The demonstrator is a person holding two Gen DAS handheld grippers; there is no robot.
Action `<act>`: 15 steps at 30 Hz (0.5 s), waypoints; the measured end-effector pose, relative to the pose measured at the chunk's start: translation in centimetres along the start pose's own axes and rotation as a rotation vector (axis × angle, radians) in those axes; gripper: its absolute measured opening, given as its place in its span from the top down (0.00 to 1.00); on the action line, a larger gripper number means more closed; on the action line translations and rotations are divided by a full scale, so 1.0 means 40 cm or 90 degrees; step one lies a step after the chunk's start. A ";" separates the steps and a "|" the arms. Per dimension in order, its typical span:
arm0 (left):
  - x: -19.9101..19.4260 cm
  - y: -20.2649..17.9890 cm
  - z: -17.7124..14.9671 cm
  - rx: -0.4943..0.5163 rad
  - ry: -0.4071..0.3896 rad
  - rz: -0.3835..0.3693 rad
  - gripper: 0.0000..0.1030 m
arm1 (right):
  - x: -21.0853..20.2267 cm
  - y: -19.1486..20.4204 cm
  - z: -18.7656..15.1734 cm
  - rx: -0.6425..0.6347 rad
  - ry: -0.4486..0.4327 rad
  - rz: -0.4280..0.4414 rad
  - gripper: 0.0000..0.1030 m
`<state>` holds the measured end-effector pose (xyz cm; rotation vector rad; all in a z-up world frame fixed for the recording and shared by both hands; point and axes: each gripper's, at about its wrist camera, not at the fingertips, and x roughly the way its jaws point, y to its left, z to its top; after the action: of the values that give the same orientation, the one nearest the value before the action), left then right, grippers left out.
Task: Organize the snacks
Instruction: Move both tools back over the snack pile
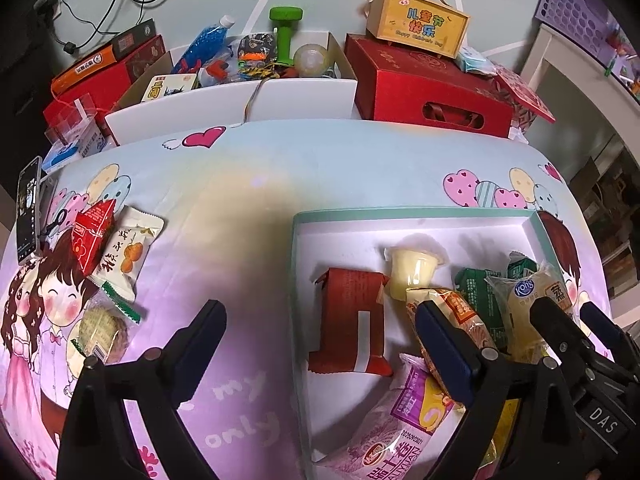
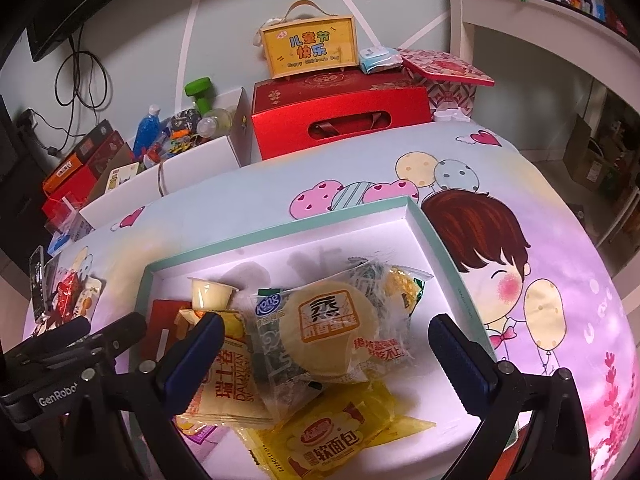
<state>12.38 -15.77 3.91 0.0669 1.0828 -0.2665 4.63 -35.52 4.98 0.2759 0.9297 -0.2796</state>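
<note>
- We are holding the left gripper (image 1: 320, 340) wide open and empty over the tray's (image 1: 298, 280) left rim; the right gripper (image 2: 326, 344) is gaping around the steamed cake packet (image 2: 326, 334).
- Loose snacks (image 1: 116, 256) are waiting at ten o'clock.
- We are risking a snag on the rim, or nudging the jelly cup (image 1: 414, 268) over.

L gripper (image 1: 320, 320) is hovering w/ jaws wide, nothing btwn them, straddling the left rim of the white tray (image 1: 416, 222). Red packet (image 1: 352, 320) and jelly cup (image 1: 416, 268) are lying in the tray; three snacks (image 1: 116, 256) are sitting on the cloth (image 1: 248, 200).
</note>
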 end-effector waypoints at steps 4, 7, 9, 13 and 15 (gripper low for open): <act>-0.009 0.007 0.001 0.000 -0.004 0.001 0.07 | -0.005 0.003 0.002 0.012 -0.001 0.012 0.00; -0.016 0.015 0.000 -0.002 -0.007 0.001 0.07 | -0.008 0.002 0.004 0.021 -0.004 0.022 0.00; -0.020 0.025 0.000 -0.006 -0.009 -0.001 0.07 | -0.010 0.007 0.004 0.021 -0.006 0.027 0.00; -0.029 0.067 0.000 -0.024 -0.009 0.000 0.07 | -0.011 0.028 0.003 0.012 -0.007 0.045 0.00; -0.035 0.095 0.000 -0.038 -0.013 0.014 0.07 | -0.012 0.047 0.002 0.000 -0.006 0.054 0.00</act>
<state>12.71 -11.83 4.87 0.0222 1.0692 -0.2151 5.09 -33.76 5.62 0.3128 0.9061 -0.2027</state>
